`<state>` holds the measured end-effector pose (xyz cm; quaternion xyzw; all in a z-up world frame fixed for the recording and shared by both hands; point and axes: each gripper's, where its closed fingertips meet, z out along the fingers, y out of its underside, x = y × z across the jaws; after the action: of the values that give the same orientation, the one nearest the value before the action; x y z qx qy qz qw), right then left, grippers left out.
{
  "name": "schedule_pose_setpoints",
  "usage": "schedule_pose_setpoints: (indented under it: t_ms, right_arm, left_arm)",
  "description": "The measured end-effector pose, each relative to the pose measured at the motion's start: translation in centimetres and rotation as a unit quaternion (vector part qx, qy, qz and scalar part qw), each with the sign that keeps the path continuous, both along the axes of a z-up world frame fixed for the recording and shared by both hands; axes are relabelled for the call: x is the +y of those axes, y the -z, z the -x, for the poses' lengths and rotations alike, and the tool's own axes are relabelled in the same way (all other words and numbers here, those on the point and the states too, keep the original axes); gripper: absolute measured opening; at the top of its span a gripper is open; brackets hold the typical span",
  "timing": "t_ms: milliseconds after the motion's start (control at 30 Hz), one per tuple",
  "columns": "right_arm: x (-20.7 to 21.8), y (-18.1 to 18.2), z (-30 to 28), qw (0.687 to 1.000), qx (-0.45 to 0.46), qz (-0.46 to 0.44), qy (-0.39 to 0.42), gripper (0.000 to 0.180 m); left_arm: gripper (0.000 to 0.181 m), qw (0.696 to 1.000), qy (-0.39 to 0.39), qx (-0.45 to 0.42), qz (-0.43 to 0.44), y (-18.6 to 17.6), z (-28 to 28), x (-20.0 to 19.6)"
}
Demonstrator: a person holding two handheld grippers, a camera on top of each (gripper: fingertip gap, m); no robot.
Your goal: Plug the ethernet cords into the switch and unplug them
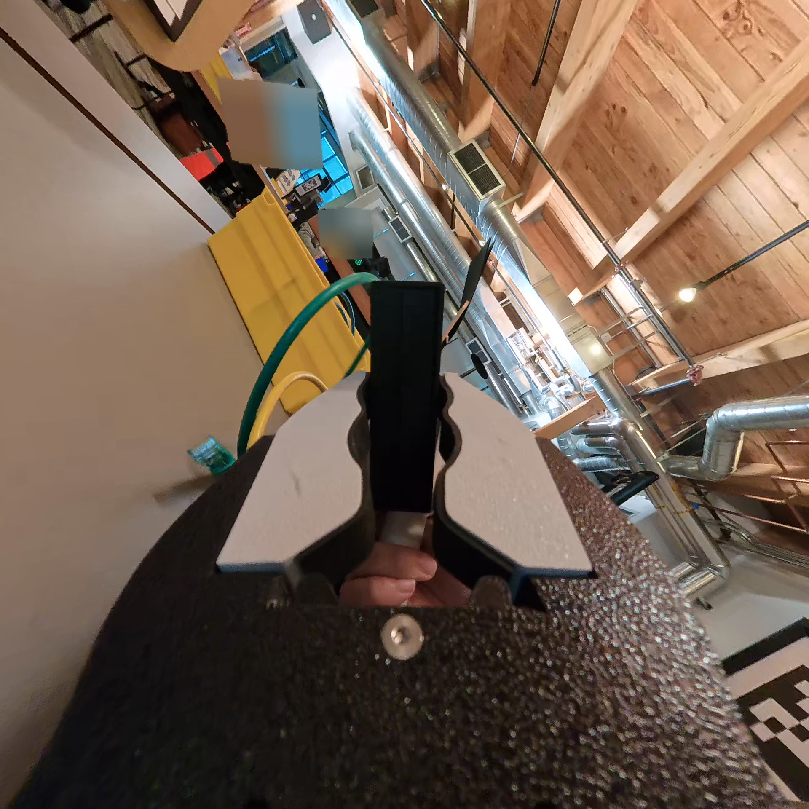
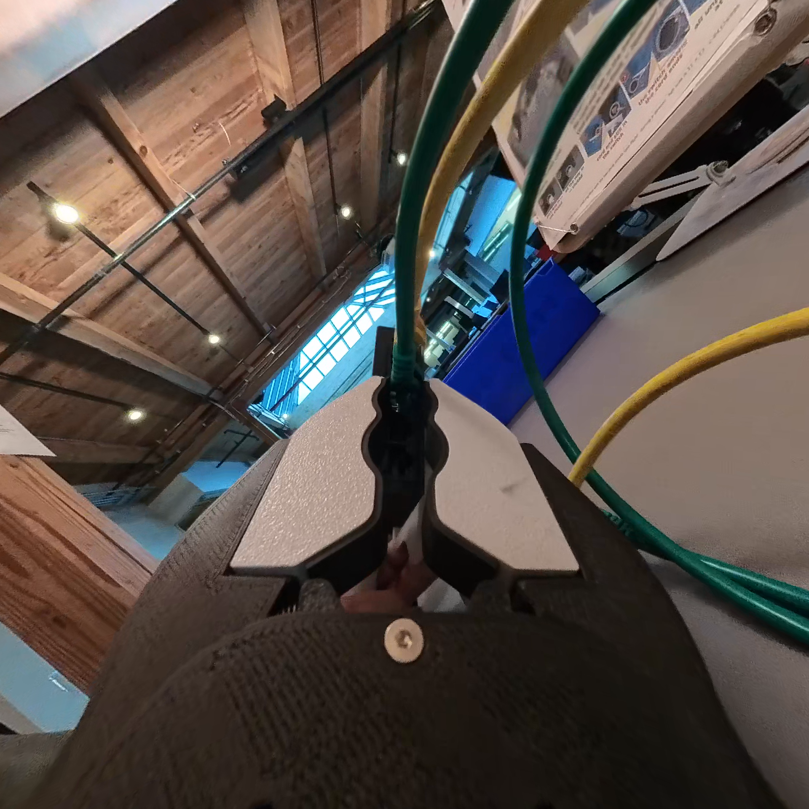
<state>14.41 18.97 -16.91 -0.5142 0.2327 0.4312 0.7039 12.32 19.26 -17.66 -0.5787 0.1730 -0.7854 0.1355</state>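
In the left wrist view my left gripper (image 1: 405, 381) is shut on the black box of the switch (image 1: 405, 394), which stands up between the fingers. A green cord (image 1: 280, 350) and a yellow cord (image 1: 280, 394) loop behind its left side. A loose green plug (image 1: 209, 455) lies on the table. In the right wrist view my right gripper (image 2: 402, 385) is shut on a narrow black piece (image 2: 400, 455), seemingly a switch edge-on. The green cord's plug (image 2: 402, 372) enters its far end. A yellow cord (image 2: 455, 153) runs down behind the plug.
A beige table (image 1: 87, 350) and a yellow bin (image 1: 271, 284) are left of the left gripper. The right view shows a grey table (image 2: 700, 416), a blue bin (image 2: 516, 359), more green cord (image 2: 744, 604) and yellow cord (image 2: 656, 385) loops, and a printed sheet (image 2: 613, 109).
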Motion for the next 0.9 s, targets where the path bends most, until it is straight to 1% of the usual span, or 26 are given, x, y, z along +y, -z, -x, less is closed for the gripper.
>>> schedule_pose_setpoints:
  t_ms: [67, 167, 267, 400, 567, 633, 700, 800, 900]
  right_arm:
    - [-0.1, -0.1, 0.1, 1.000, 0.008, -0.012, -0.015, 0.014]
    - [-0.2, -0.4, 0.3, 0.999, 0.007, -0.023, -0.031, 0.014]
    - [0.1, 0.0, 0.3, 0.999, 0.000, -0.012, -0.038, 0.015]
    - [0.5, 0.0, 0.4, 0.999, -0.012, -0.004, -0.030, 0.015]
    - [0.4, -0.2, 0.4, 0.999, -0.028, -0.007, -0.033, 0.014]
    - [0.4, -0.1, 0.3, 0.999, -0.026, -0.008, -0.036, 0.015]
    - [0.4, 0.1, 0.1, 0.999, -0.024, -0.005, -0.039, 0.015]
    - [0.3, 0.6, 0.1, 0.999, -0.028, -0.001, -0.045, 0.015]
    - [0.3, 0.8, -0.1, 0.999, -0.024, 0.002, -0.039, 0.015]
  left_arm:
    - [0.027, 1.000, 0.014, -0.007, 0.005, -0.1, 0.0, -0.2]
    - [0.027, 1.000, 0.015, -0.010, -0.010, -0.3, 0.1, -0.1]
    - [0.027, 1.000, 0.012, 0.000, -0.019, -0.1, 0.1, 0.3]
    - [0.027, 1.000, -0.003, -0.004, -0.014, -0.1, 0.2, 0.7]
    - [0.027, 1.000, -0.001, -0.017, -0.020, -0.2, 0.2, 0.6]
    - [0.027, 1.000, 0.006, -0.018, -0.020, -0.1, 0.0, 0.6]
    - [0.027, 0.999, 0.031, -0.024, -0.011, 0.1, -0.1, 0.5]
    - [0.027, 0.998, 0.052, -0.023, -0.033, 0.7, -0.1, 0.2]
    - [0.028, 0.997, 0.064, -0.019, -0.028, 0.9, -0.3, 0.2]
